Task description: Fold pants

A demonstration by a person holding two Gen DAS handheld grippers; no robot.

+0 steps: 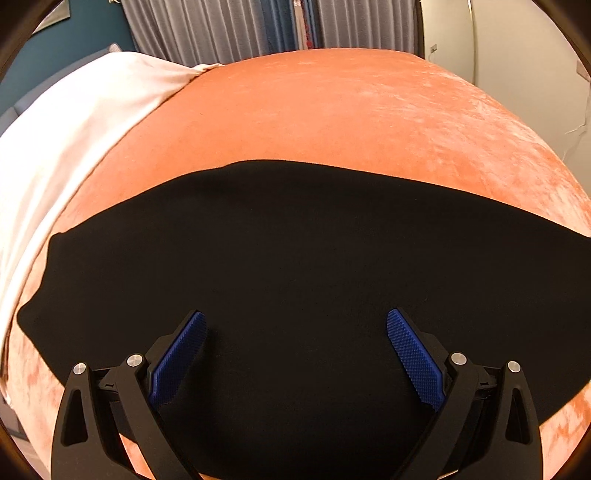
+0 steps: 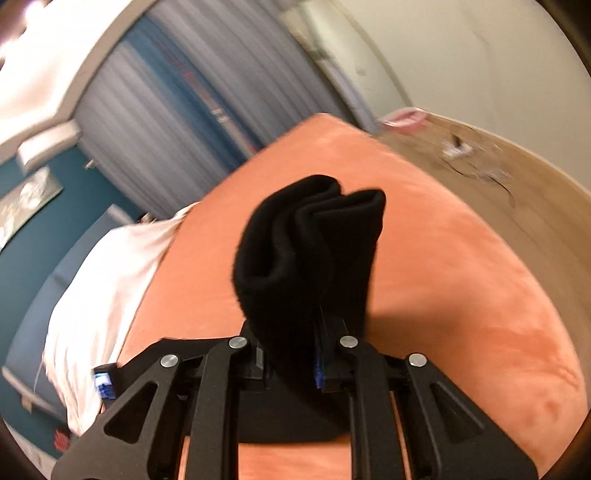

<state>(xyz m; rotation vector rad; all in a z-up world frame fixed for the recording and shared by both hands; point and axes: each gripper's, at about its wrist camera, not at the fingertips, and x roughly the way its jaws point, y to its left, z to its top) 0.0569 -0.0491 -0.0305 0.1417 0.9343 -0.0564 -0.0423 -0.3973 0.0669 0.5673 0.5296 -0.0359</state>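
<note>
Black pants lie spread flat across an orange bedspread in the left wrist view. My left gripper is open, its blue pads hovering just above the near part of the cloth. In the right wrist view my right gripper is shut on a bunched end of the black pants, which stands up in folds above the orange bedspread. The fingertips are hidden by the cloth.
A white sheet or pillow lies at the left of the bed. Grey curtains hang behind it. A wooden floor with small items lies to the right of the bed.
</note>
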